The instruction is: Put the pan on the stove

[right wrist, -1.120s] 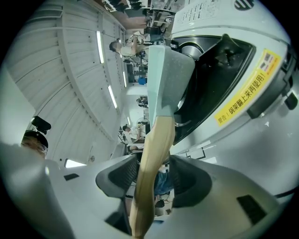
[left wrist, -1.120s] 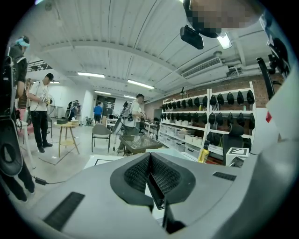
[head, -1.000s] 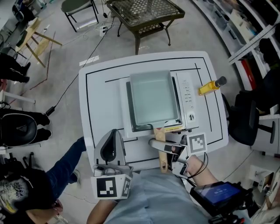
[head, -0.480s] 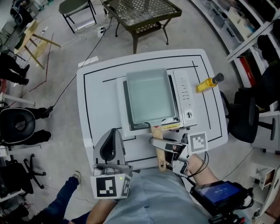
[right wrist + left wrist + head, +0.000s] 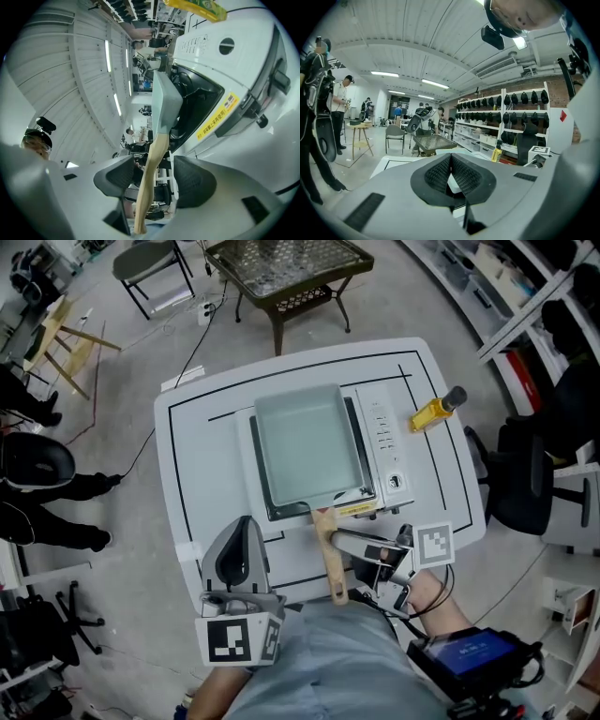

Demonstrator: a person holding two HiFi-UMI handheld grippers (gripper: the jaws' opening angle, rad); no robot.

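Note:
A pale grey-green rectangular pan (image 5: 305, 442) sits on the white portable stove (image 5: 382, 432), its wooden handle (image 5: 328, 554) sticking out toward me. My right gripper (image 5: 342, 547) is at that handle, jaws opening. In the right gripper view the handle (image 5: 150, 164) runs between the two pads (image 5: 194, 180) with gaps on both sides, and the pan (image 5: 166, 101) lies over the stove's burner (image 5: 197, 93). My left gripper (image 5: 241, 526) hovers over the table's front left, shut and empty; in its own view the left gripper (image 5: 450, 171) points away across the room.
A yellow bottle (image 5: 433, 411) lies on the white table (image 5: 211, 474) right of the stove. A black mesh table (image 5: 281, 263) stands beyond, and an office chair (image 5: 525, 488) to the right. People stand at the left edge (image 5: 37, 474).
The right gripper's jaws have spread off the wooden handle and eased slightly right. The pan stays on the stove. The person at lower left has walked off. The left gripper has not moved.

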